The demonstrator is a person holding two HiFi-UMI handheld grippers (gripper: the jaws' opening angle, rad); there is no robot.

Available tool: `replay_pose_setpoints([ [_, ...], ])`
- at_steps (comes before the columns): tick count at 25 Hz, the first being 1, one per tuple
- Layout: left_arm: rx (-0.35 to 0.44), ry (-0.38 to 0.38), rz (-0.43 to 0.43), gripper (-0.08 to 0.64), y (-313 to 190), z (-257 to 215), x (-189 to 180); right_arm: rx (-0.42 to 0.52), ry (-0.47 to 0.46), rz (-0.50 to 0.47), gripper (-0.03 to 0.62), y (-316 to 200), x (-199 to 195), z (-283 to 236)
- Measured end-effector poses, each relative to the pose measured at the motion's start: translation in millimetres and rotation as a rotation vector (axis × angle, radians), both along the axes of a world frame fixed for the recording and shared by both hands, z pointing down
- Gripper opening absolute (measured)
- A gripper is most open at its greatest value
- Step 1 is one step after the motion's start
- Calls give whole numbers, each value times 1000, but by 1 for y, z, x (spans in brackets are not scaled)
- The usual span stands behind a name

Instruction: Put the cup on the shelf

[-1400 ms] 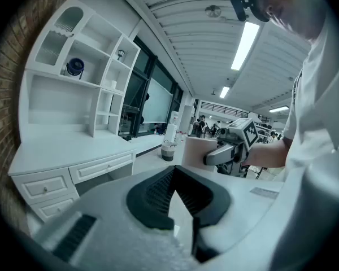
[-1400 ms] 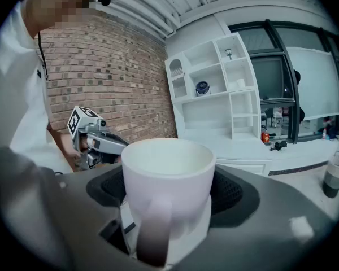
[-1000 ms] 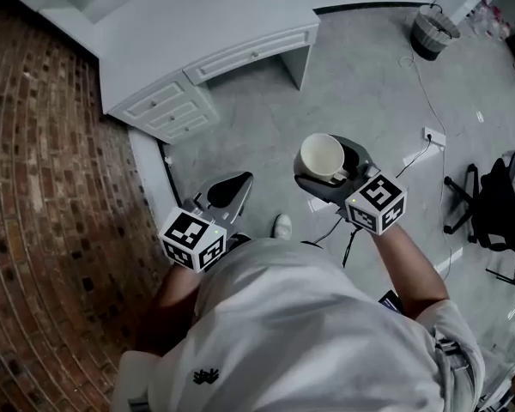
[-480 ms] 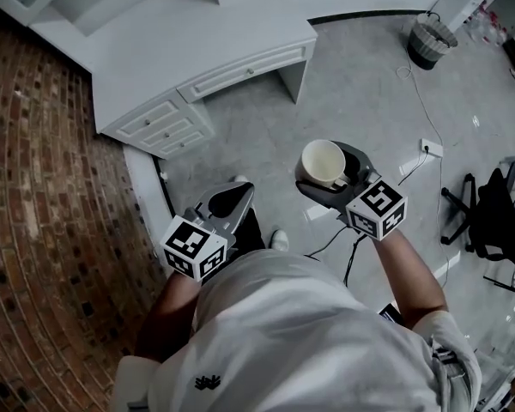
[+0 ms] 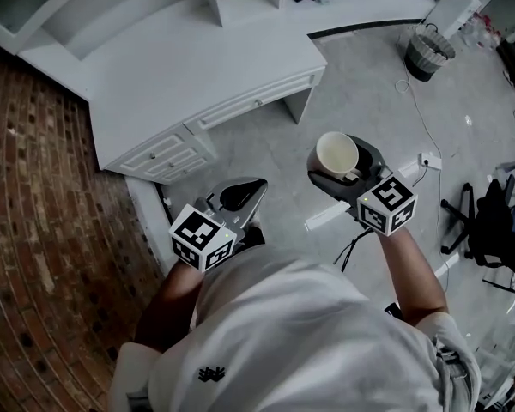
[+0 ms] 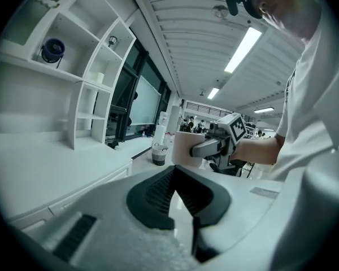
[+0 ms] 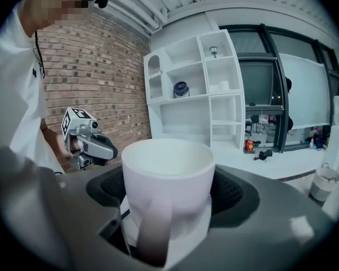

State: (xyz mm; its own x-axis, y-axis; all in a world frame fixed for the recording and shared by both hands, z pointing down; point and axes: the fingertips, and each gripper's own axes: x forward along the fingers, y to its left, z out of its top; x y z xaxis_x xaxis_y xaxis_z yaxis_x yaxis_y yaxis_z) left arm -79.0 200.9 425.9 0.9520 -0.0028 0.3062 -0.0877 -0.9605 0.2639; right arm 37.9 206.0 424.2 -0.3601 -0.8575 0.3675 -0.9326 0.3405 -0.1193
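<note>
A white cup (image 5: 337,154) with a handle sits upright between the jaws of my right gripper (image 5: 344,166), which is shut on it. In the right gripper view the cup (image 7: 168,179) fills the middle, handle toward the camera. The white shelf unit (image 7: 195,89) stands beyond it on a white desk (image 5: 180,75); the shelf (image 6: 73,78) is also at the left of the left gripper view. My left gripper (image 5: 238,197) hangs lower left, jaws together with nothing in them. From it I see the cup (image 6: 183,148) held in the right gripper (image 6: 214,145).
A dark blue cup (image 7: 181,89) stands in one shelf compartment. A brick wall (image 5: 43,230) runs along the left. On the grey floor are a waste basket (image 5: 429,41), a power strip (image 5: 425,159) with cables, and an office chair (image 5: 489,221).
Both grippers have drifted a little right and toward the desk, and more of the desk and shelf base has come into view. The cup stays held in the right gripper.
</note>
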Motion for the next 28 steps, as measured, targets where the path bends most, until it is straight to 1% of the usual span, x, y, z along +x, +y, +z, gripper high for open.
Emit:
replay_pose_setpoints([
  [3, 0, 6, 22, 6, -36, -3, 2, 3, 8, 10, 439, -40, 3, -4],
  [7, -17, 14, 25, 6, -80, -1, -3, 10, 16, 23, 439, -86, 4, -7],
  [14, -26, 16, 41, 6, -136, 4, -7, 31, 15, 51, 439, -154, 8, -14],
  [17, -37, 26, 36, 6, -151, 4, -7, 29, 16, 51, 439, -176, 10, -15],
  [22, -36, 26, 15, 6, -179, 4, 2, 36, 23, 46, 439, -212, 28, -19],
  [28, -17, 28, -40, 6, -218, 0, 14, 53, 43, 11, 439, -264, 56, -25],
])
